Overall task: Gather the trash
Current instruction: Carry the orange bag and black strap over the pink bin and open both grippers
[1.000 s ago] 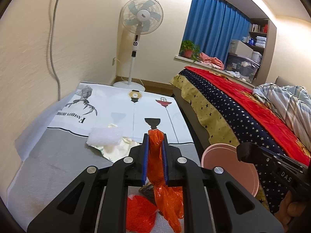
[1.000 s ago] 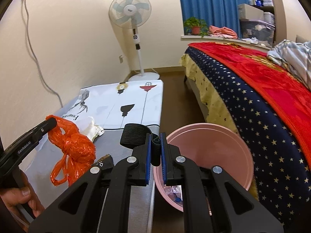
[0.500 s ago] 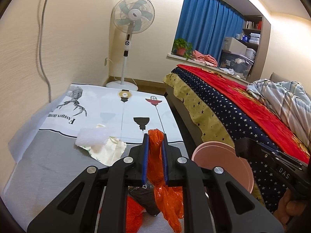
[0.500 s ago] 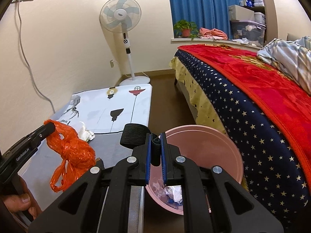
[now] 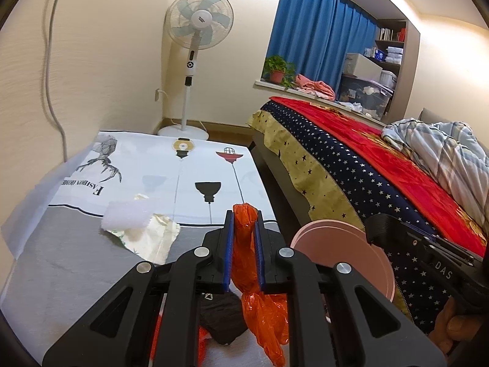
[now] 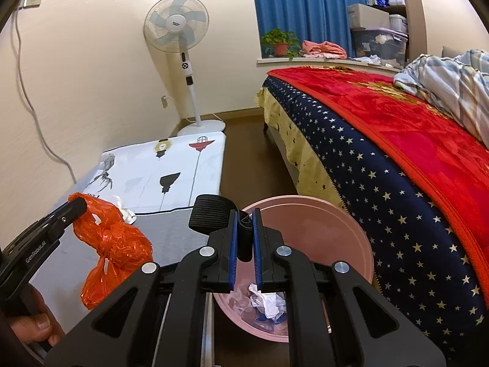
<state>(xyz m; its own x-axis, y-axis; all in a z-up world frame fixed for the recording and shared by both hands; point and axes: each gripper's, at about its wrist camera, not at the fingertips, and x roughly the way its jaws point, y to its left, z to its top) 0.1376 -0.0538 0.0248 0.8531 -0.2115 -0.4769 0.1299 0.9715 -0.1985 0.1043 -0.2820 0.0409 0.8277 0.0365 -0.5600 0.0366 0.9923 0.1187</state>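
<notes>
Pinching the orange bag [image 5: 244, 244] in your left gripper [image 5: 243, 229] and a black strap [image 6: 244, 238] in your right gripper [image 6: 244, 229], you hold both by the pink bin [image 6: 321, 235] just past your right fingers, ready to drop.

Standing fan [image 5: 200, 30], bed [image 6: 397, 140], blue curtain [image 5: 314, 36]

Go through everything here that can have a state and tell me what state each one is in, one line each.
left gripper: jaws shut on the orange plastic bag.
orange plastic bag: crumpled, hanging above the table.
right gripper: jaws shut on the black strap.
black strap: looped, pinched at one end.
pink bin: open, crumpled paper inside.
white tissue: lying loose on the table.
fan: blades look still.
blue curtains: drawn shut.
</notes>
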